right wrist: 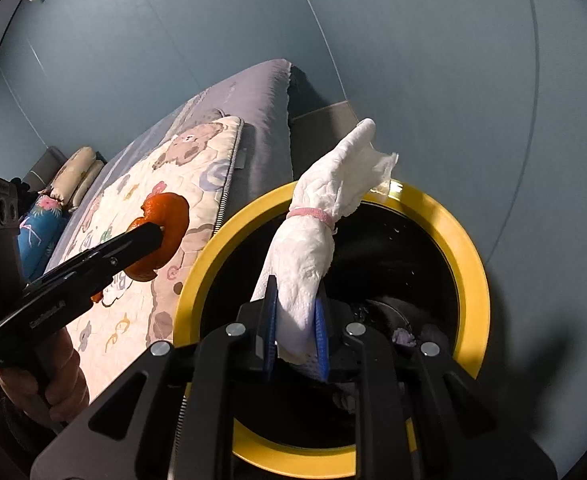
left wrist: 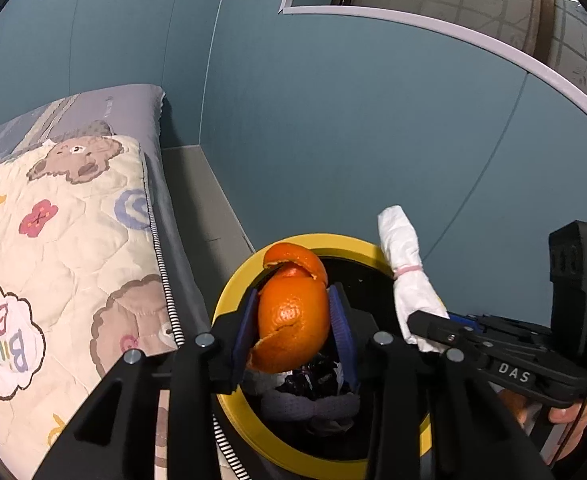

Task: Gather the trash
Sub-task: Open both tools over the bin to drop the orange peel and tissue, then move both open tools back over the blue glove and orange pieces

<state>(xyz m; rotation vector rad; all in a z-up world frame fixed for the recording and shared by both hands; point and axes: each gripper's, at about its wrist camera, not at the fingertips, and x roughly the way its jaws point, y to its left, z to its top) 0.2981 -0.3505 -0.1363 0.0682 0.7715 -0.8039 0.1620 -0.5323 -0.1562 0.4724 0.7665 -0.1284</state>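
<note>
My left gripper (left wrist: 293,320) is shut on an orange peel (left wrist: 293,316) and holds it over the open mouth of a black trash bin with a yellow rim (left wrist: 233,280). My right gripper (right wrist: 295,320) is shut on a rolled white tissue bundle (right wrist: 313,236) tied with a pink band, also above the bin's yellow rim (right wrist: 469,248). In the left wrist view the right gripper (left wrist: 425,326) holds the bundle (left wrist: 403,264) at the bin's right side. In the right wrist view the left gripper (right wrist: 155,236) holds the peel (right wrist: 169,224) left of the bin. Dark trash (left wrist: 313,384) lies inside the bin.
A bed with a grey sheet (left wrist: 133,104) and a cartoon-print quilt (left wrist: 65,232) stands just left of the bin. A teal wall (left wrist: 333,140) rises behind. Pillows (right wrist: 77,172) lie at the bed's far end. A grey floor strip (left wrist: 205,208) runs between bed and wall.
</note>
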